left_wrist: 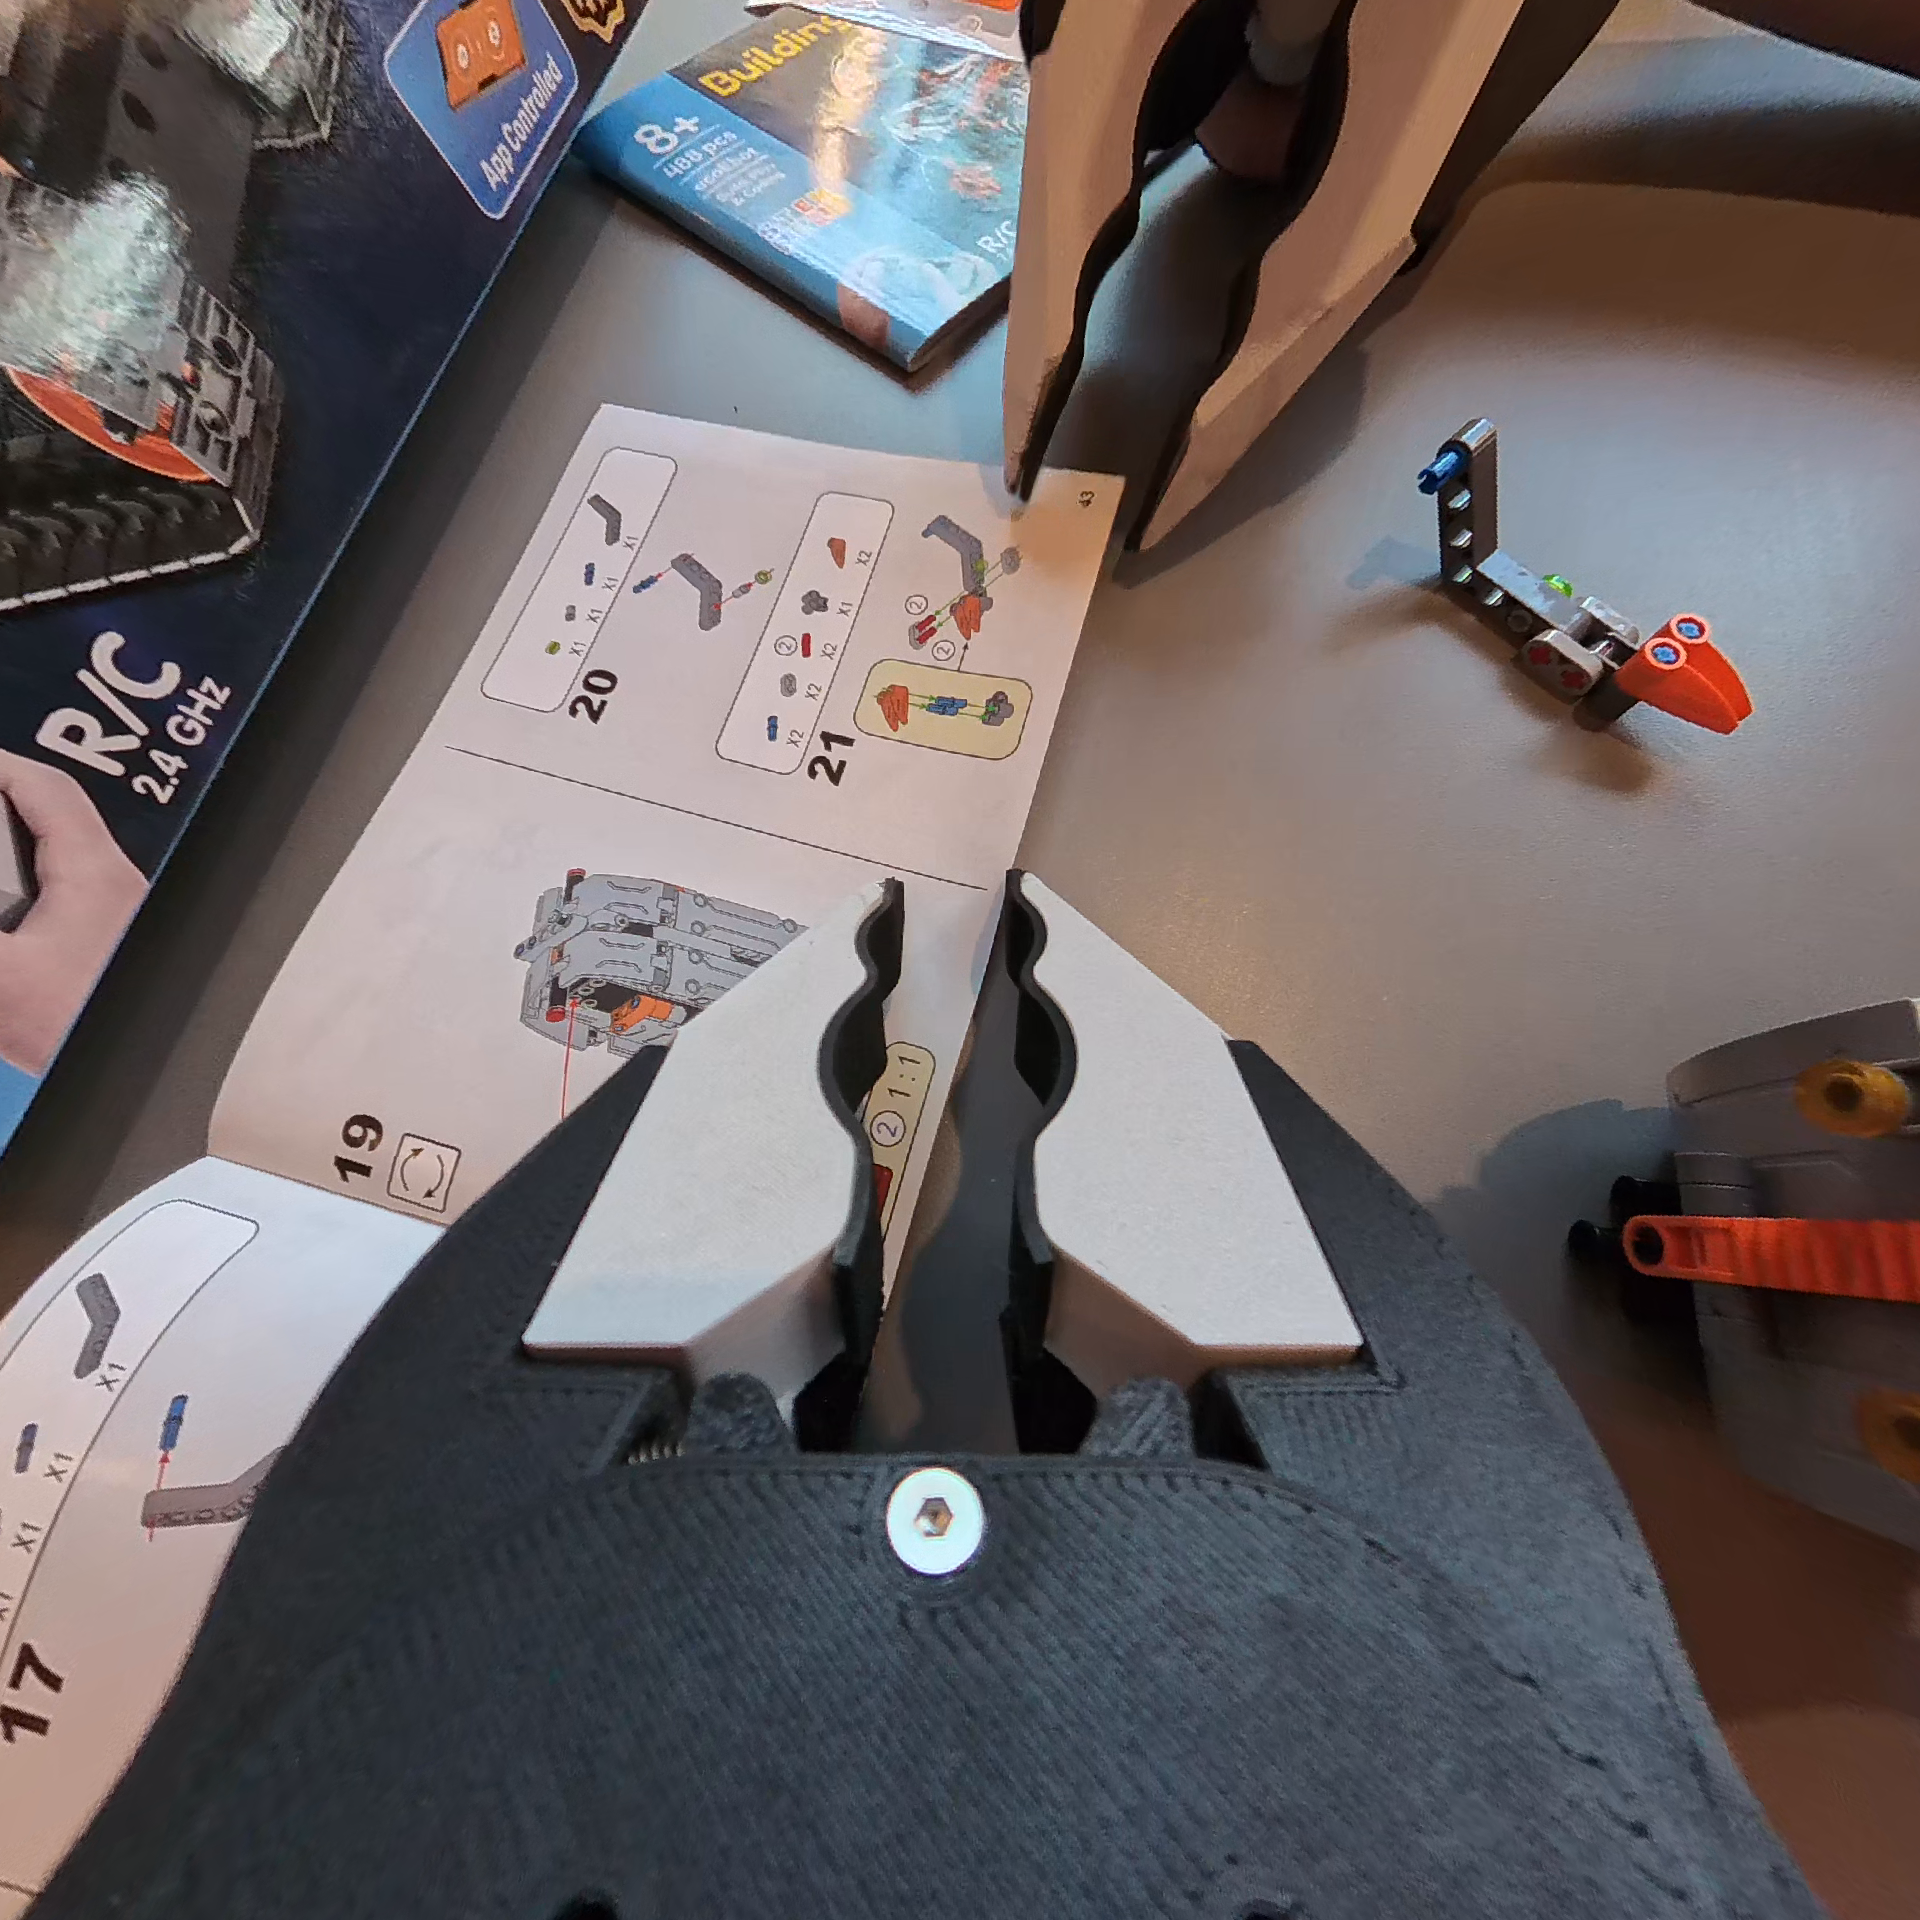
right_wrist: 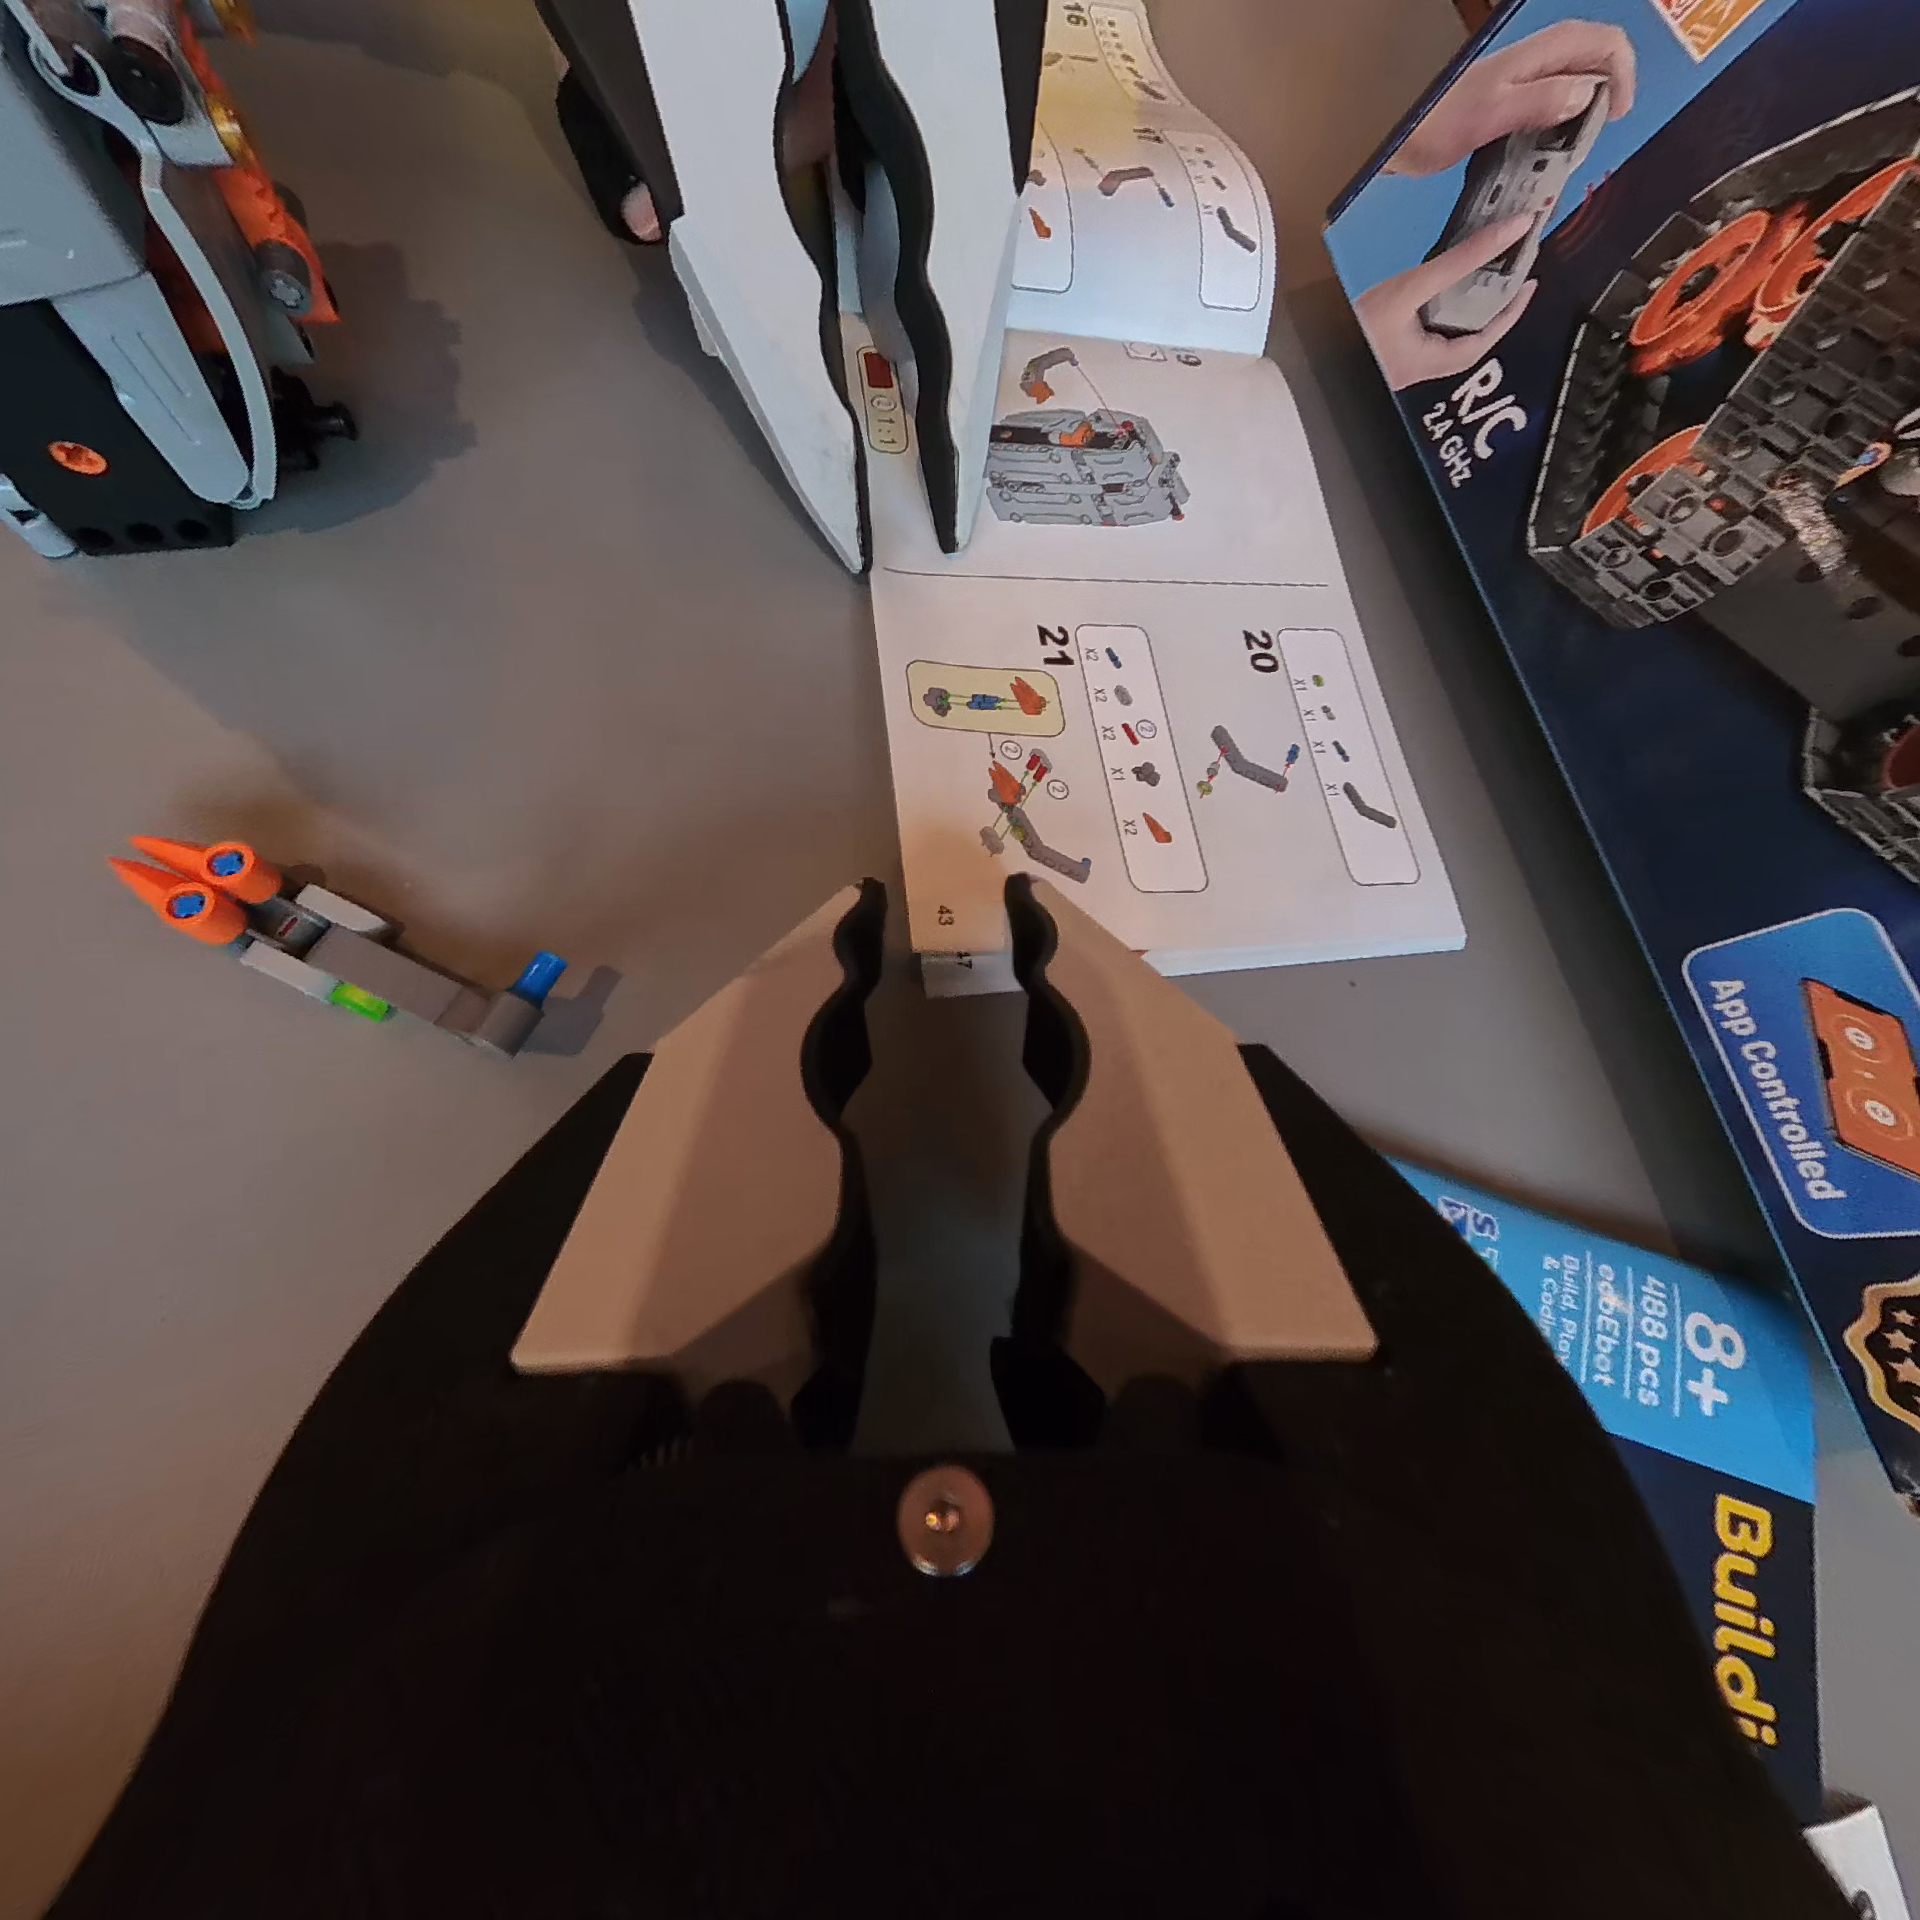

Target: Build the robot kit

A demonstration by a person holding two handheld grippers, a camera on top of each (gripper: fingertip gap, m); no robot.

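An open instruction booklet (left_wrist: 468, 935) lies flat on the grey table (left_wrist: 1351, 935). My left gripper (left_wrist: 956, 888) is slightly open, and its tips straddle the right edge of the open page. It shows from the far side in the right wrist view (right_wrist: 906, 556). My right gripper (right_wrist: 943, 886) is slightly open, and its tips sit on either side of the page's numbered corner (right_wrist: 940, 916). In the left wrist view the right gripper (left_wrist: 1075, 514) comes down at that same corner. Neither gripper holds anything. A small grey brick arm with two orange claws (left_wrist: 1579, 623) lies apart on the table, also seen in the right wrist view (right_wrist: 343, 935).
A large dark blue toy box (left_wrist: 260, 468) lies beside the booklet (right_wrist: 1247, 914) and shows in the right wrist view (right_wrist: 1714, 675). A second, blue booklet (left_wrist: 831, 177) lies near it (right_wrist: 1662, 1371). A partly built grey and orange model (left_wrist: 1808, 1268) stands on the other side (right_wrist: 135, 343). My right fingertips sit around 9 centimeters from my left ones.
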